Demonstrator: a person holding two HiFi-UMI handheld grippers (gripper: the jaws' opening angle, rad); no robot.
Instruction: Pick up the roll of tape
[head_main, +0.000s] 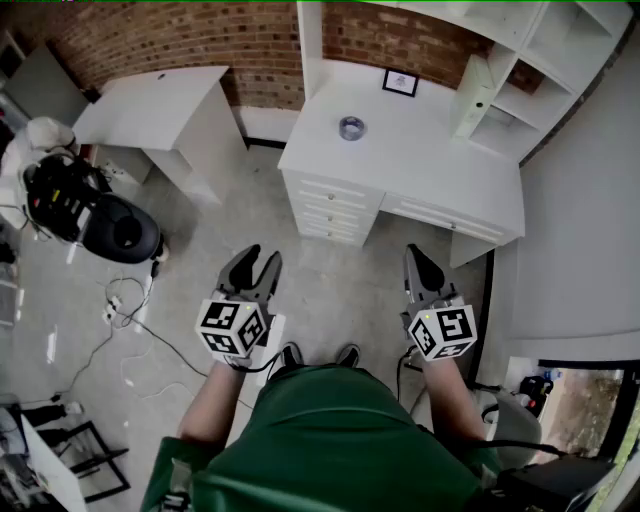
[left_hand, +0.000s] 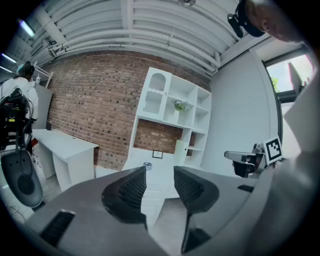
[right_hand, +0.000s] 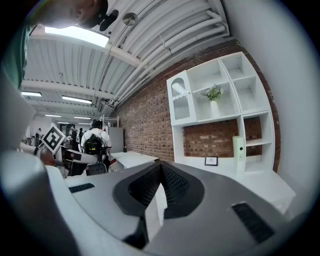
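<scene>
- Red brick wall (head_main: 180, 40) runs behind a white desk with drawers (head_main: 430, 170) and a tall white shelf unit (head_main: 545, 45).
- The small shiny grey roll of tape (head_main: 351, 127) lies flat near the back of the desk top, well apart from both grippers.
- A little black-framed picture (head_main: 400, 82) stands near the tape, by the wall.
- The left gripper (head_main: 258, 258) hangs over the grey floor (head_main: 330, 280), jaws apart, nothing between them.
- The right gripper (head_main: 413, 252) has its jaws together and holds nothing.
- Floor lies between the grippers and the desk.
- A plain white table (head_main: 150, 105), a black office chair (head_main: 120, 230) and loose cables (head_main: 130, 310) sit off to the left.
</scene>
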